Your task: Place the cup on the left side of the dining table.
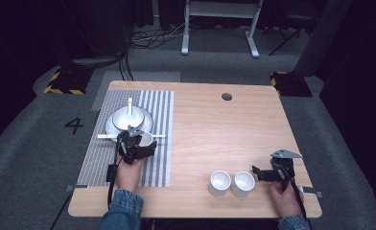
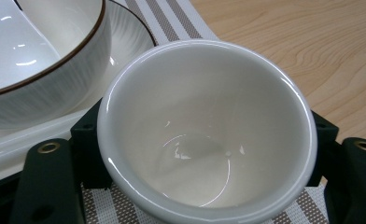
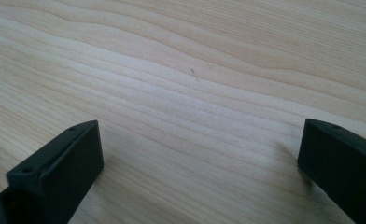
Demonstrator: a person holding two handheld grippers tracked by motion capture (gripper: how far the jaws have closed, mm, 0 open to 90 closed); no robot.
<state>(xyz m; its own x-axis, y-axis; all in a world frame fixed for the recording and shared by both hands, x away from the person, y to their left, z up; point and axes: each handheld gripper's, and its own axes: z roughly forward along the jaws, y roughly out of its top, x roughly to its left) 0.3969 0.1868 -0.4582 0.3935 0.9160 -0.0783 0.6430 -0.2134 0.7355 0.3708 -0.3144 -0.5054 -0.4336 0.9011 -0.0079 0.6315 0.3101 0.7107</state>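
A: Where's the cup (image 2: pixel 207 126)?
B: Clamped in the left claw (image 1: pixel 137 142), on the striped mat (image 1: pixel 159 163) beside the bowl (image 1: pixel 126 118) and plate (image 1: pixel 146 125).
A: And the right claw (image 1: pixel 262 173)?
B: Wide, empty, on bare tabletop (image 3: pixel 181 84) beside two cups (image 1: pixel 231 182).
A: What step?
B: Probably placing; next, release it.

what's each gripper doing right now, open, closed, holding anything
Left gripper: closed on a small white cup, jaws on both sides of it.
Right gripper: open, nothing between its jaws, just above the wooden table.
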